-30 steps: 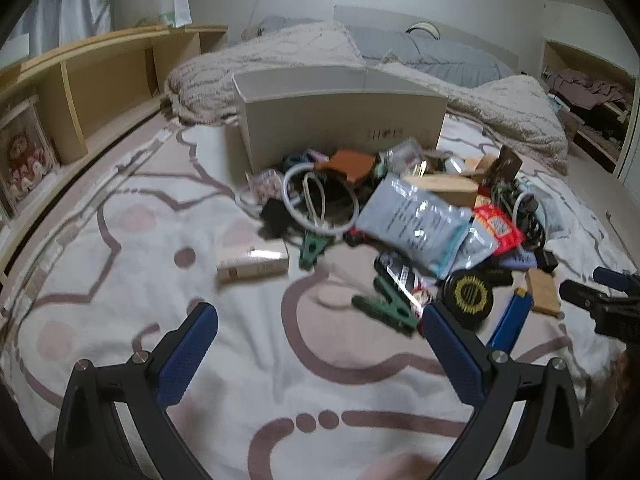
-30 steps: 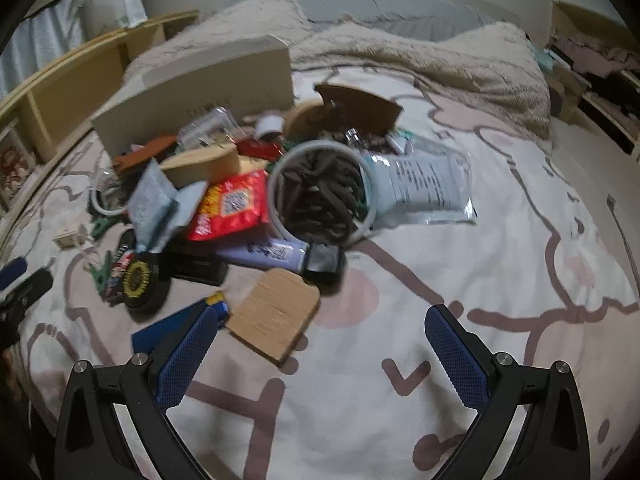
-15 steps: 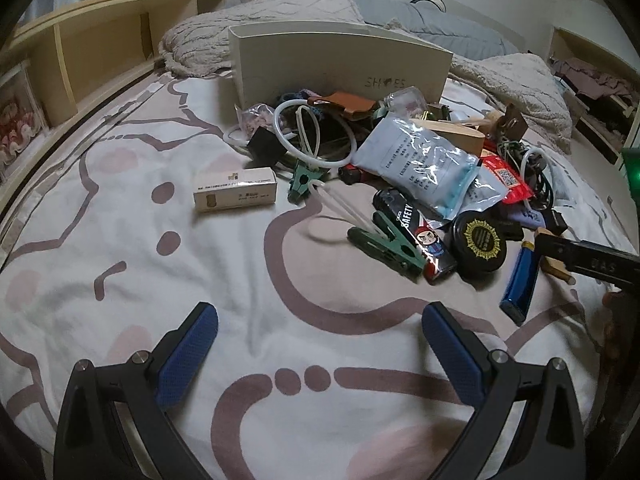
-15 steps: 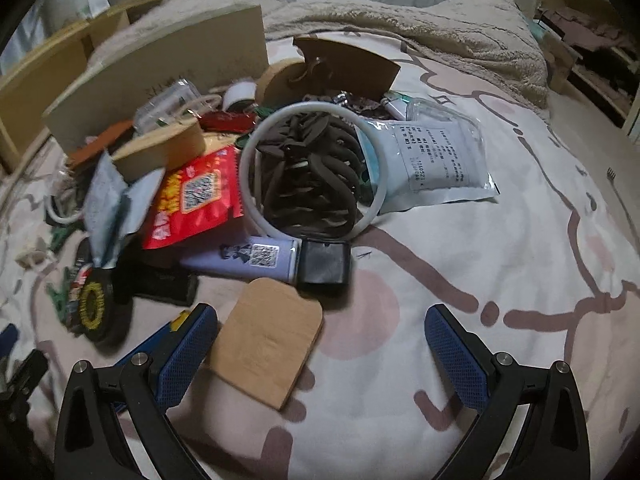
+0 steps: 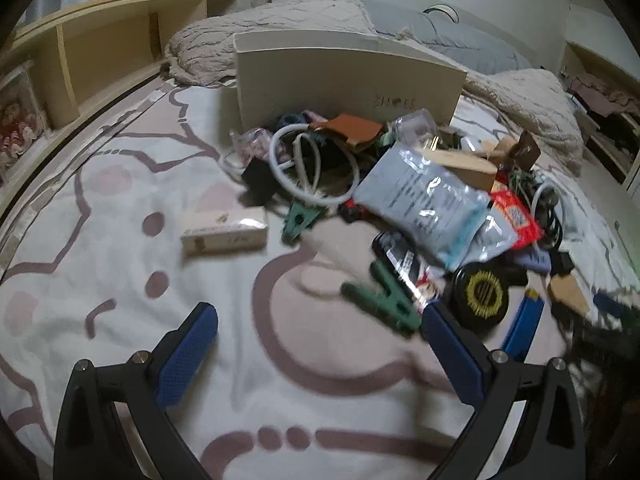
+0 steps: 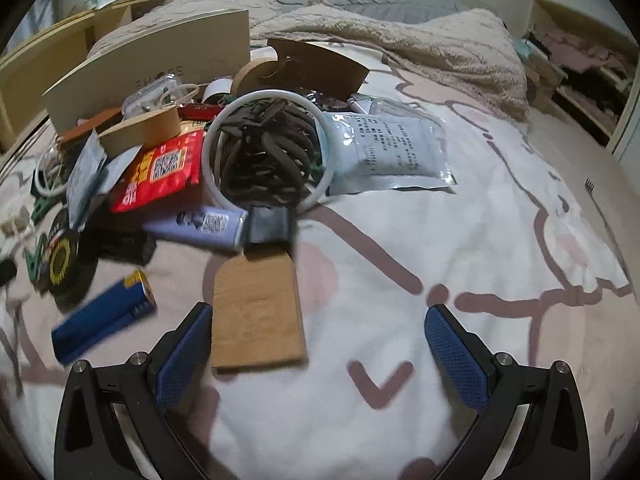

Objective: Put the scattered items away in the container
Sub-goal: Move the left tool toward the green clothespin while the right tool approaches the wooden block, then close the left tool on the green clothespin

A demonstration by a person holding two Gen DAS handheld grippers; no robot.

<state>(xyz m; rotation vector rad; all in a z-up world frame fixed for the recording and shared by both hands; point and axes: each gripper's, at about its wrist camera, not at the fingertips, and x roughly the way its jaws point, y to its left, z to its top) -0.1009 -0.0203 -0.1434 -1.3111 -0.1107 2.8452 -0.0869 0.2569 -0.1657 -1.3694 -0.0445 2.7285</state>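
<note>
A beige shoe box (image 5: 344, 80) stands on the bed behind a heap of small items; it also shows in the right wrist view (image 6: 152, 68). My left gripper (image 5: 320, 354) is open and empty, low over the bedspread, with a green clip (image 5: 384, 300) just ahead of its right finger and a small cream box (image 5: 224, 232) further ahead left. My right gripper (image 6: 324, 354) is open and empty. A thin wooden card (image 6: 256, 312) lies just ahead, beside its left finger. A blue lighter (image 6: 104, 318), a lilac tube (image 6: 200, 226) and a white ring (image 6: 268, 152) lie beyond.
The heap also holds a silver pouch (image 5: 420, 196), a red packet (image 6: 160, 168), a black round tin (image 5: 482, 294) and a cable loop (image 5: 308, 168). Wooden shelving (image 5: 80, 56) runs along the left. Rumpled blankets (image 6: 400, 40) lie behind the box.
Both grippers shifted their view of the heap. The right one moved closer to the wooden card, which now lies by its left finger. Both stay open.
</note>
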